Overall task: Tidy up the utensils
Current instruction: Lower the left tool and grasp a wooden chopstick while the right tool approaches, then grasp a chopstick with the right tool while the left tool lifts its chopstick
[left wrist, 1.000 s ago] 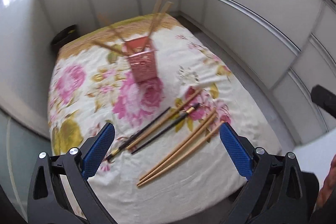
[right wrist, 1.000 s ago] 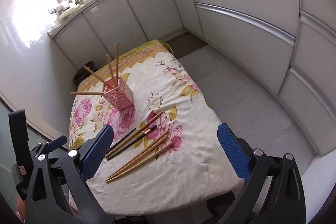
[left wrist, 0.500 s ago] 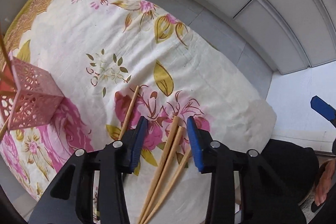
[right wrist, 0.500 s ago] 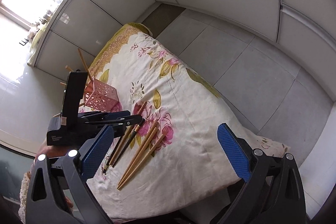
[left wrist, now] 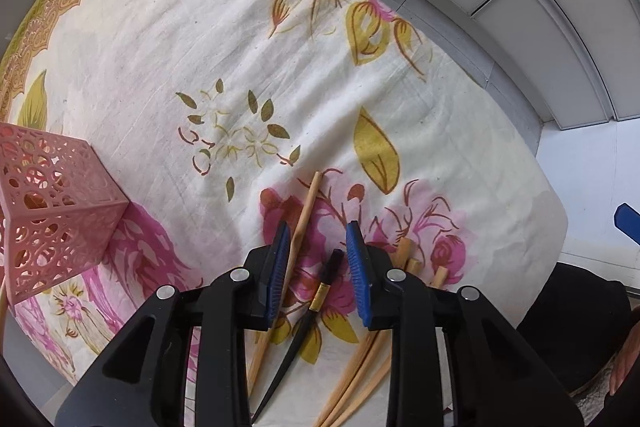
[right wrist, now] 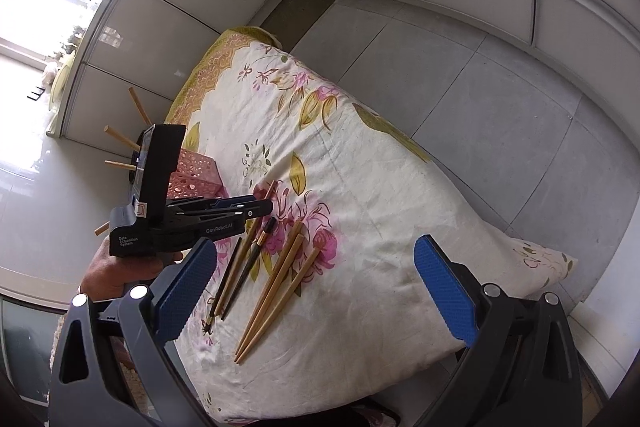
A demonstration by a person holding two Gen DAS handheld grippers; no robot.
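Two chopsticks, one black [left wrist: 325, 290] and one wooden [left wrist: 305, 209], lie between your left gripper's [left wrist: 318, 273] parted fingers; your right gripper [right wrist: 316, 293] hangs released

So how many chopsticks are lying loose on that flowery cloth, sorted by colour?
Light wooden chopsticks: 4
Dark chopsticks: 2
Total: 6
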